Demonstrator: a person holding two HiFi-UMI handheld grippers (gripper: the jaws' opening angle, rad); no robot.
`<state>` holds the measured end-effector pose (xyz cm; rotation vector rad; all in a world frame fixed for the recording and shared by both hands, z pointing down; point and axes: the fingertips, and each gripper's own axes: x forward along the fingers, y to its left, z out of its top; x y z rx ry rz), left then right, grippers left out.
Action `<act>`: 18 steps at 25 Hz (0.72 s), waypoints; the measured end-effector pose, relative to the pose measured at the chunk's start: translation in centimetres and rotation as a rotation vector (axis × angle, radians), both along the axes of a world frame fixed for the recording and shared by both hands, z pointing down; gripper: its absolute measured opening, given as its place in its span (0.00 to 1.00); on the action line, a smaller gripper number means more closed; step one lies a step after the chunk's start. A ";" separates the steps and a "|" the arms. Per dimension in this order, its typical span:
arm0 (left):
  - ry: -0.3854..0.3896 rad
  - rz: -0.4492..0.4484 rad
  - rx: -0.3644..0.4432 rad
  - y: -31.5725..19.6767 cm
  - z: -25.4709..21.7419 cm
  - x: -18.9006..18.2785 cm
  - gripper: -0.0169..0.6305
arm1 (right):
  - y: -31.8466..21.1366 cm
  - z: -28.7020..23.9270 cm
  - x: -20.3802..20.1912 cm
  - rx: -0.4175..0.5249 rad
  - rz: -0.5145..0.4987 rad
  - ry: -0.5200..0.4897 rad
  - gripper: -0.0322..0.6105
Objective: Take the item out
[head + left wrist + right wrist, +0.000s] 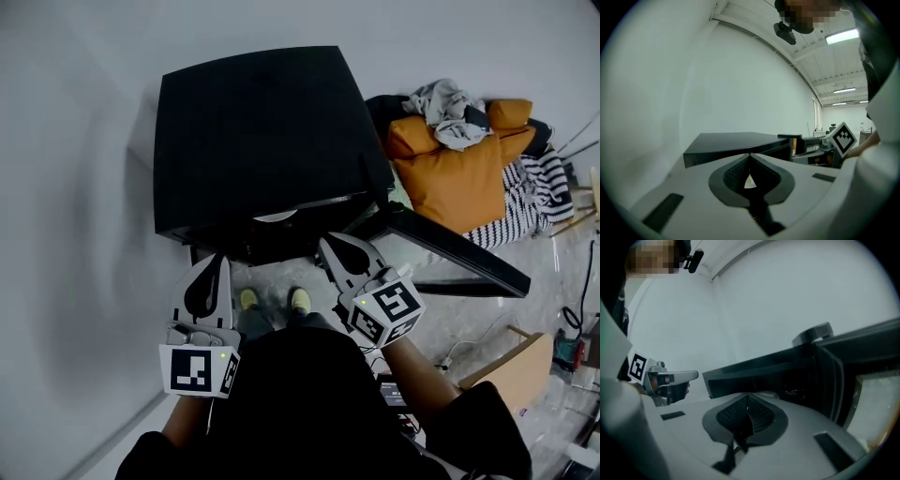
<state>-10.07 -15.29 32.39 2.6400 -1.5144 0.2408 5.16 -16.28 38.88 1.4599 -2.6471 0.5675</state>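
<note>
Two grippers hover in front of a black cabinet (253, 131), and neither touches it. The left gripper (221, 259) has its jaws together with nothing between them; its own view shows the tips meeting. The right gripper (325, 241) is likewise closed and empty.

The white item (277, 217) sits inside the cabinet, just under the front edge of the top panel. It lies beyond the two gripper tips and roughly between them. Only a thin curved sliver of its pale rim shows from the head view, so its long axis and which way it points cannot be told. The cabinet's overhanging top hides the rest of it.

The cabinet door (450, 246) is open, swung out toward the person's right, beside the right gripper. Each gripper carries a cube with black-and-white square patterns, the left cube (199, 370) and the right cube (389, 312).

The person's two yellowish shoes (248, 299) stand on the floor close to the cabinet's front, between the grippers. To the right of the cabinet lies a heap holding an orange cushion (459, 178), a grey garment (448, 108) on top and a striped cloth (530, 202) beside it. A cardboard box (511, 370) sits farther toward the lower right, well apart from the cabinet.
</note>
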 end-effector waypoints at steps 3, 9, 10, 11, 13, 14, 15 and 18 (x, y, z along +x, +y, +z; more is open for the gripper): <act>-0.007 0.002 -0.005 -0.2 0.3 -0.2 0.04 | -0.5 2.0 -0.1 -0.055 0.046 -0.046 0.06; -0.018 -0.001 -0.019 -0.2 0.8 0.3 0.04 | -1.2 5.2 -1.2 -0.140 0.052 -0.086 0.12; -0.019 -0.003 -0.020 -0.3 0.9 0.5 0.04 | -1.4 5.7 -1.5 -0.151 0.044 -0.090 0.13; -0.020 -0.004 -0.021 -0.3 1.0 0.6 0.04 | -1.7 6.1 -1.8 -0.162 0.037 -0.094 0.14; -0.020 -0.007 -0.023 -0.3 1.1 0.9 0.04 | -2.2 6.9 -2.3 -0.188 0.030 -0.110 0.17; -0.020 -0.008 -0.024 -0.3 1.2 1.0 0.04 | -2.5 7.4 -2.6 -0.206 0.028 -0.120 0.18; -0.021 -0.009 -0.026 -0.3 1.3 1.1 0.04 | -2.8 8.1 -2.9 -0.226 0.025 -0.128 0.19; -0.025 -0.011 -0.033 -0.3 1.6 1.3 0.04 | -3.7 9.9 -4.0 -0.275 0.017 -0.153 0.26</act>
